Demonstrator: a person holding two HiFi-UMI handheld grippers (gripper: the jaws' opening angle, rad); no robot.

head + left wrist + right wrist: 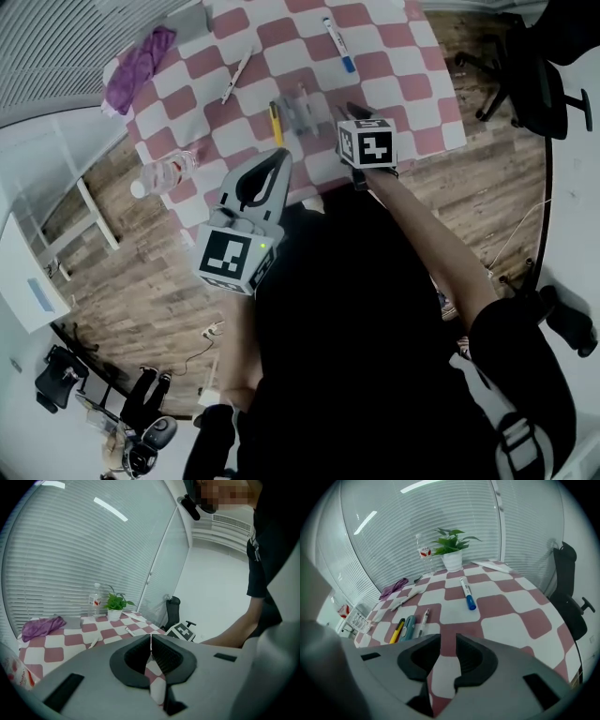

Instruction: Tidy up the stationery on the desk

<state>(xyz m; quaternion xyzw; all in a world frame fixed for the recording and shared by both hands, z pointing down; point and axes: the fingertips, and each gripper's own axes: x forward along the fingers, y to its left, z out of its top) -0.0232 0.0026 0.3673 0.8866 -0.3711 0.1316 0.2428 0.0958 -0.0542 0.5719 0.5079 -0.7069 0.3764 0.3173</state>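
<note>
A row of pens (409,626) lies side by side near the table's (520,616) front edge, with a blue-capped marker (467,593) mid-table and bare checked cloth toward the right edge. The right gripper (447,641) hovers with jaws apart and empty; the left gripper (150,636) has its jaws together.

Yellow utility knife (397,631), grey-blue cutter (409,627) and slim white pen (424,620) lie parallel, side by side on the checked table (511,611). White blue-capped marker (467,593) lies flat, apart from them.
</note>
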